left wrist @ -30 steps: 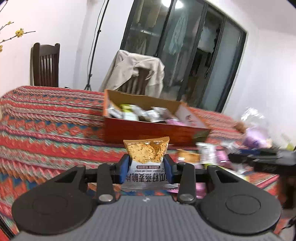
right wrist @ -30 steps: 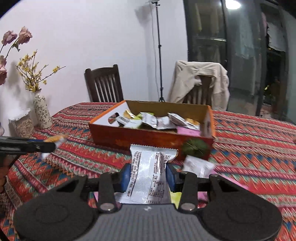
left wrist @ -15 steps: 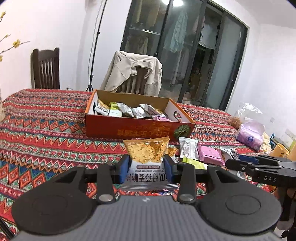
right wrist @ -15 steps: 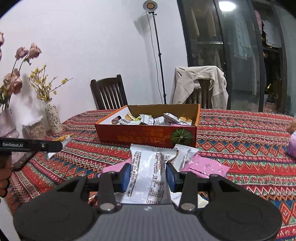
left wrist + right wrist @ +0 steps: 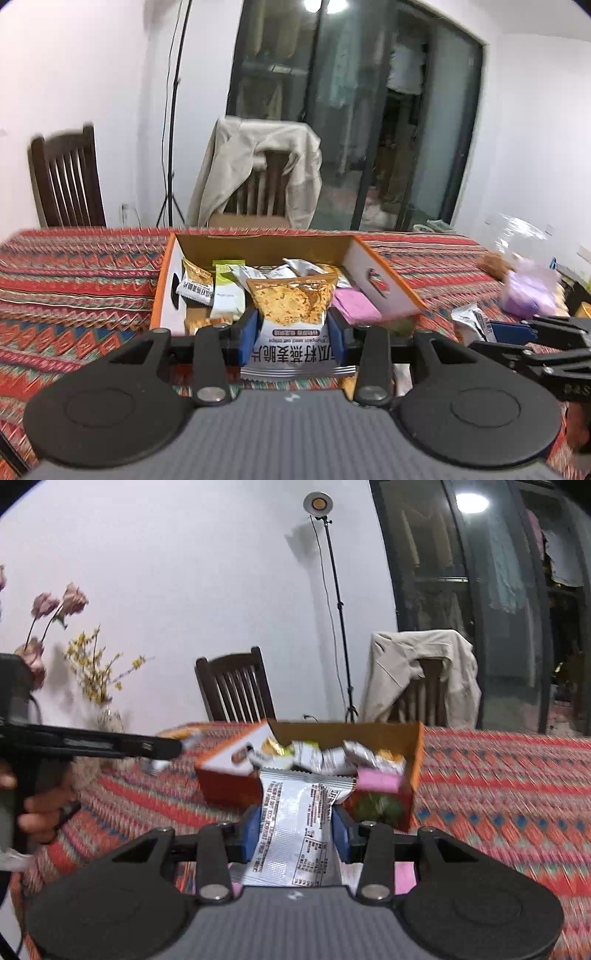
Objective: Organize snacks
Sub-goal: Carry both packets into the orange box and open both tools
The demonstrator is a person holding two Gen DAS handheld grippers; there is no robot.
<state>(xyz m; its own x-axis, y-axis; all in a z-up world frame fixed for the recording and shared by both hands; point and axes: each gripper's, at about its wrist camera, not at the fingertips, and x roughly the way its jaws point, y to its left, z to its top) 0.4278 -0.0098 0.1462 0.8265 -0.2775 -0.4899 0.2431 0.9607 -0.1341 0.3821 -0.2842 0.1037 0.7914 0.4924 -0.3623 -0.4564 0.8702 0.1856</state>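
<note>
A crisp packet is clamped in the left tongs, a silver packet in the right tongs. The box lies straight ahead of both, nearer the left.

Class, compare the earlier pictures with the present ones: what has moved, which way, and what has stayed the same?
Both grippers have moved toward the orange cardboard box, which now looms larger. The left gripper stays shut on the orange oat-crisp packet; the right gripper stays shut on the silver foil packet. Nothing was released.
</note>
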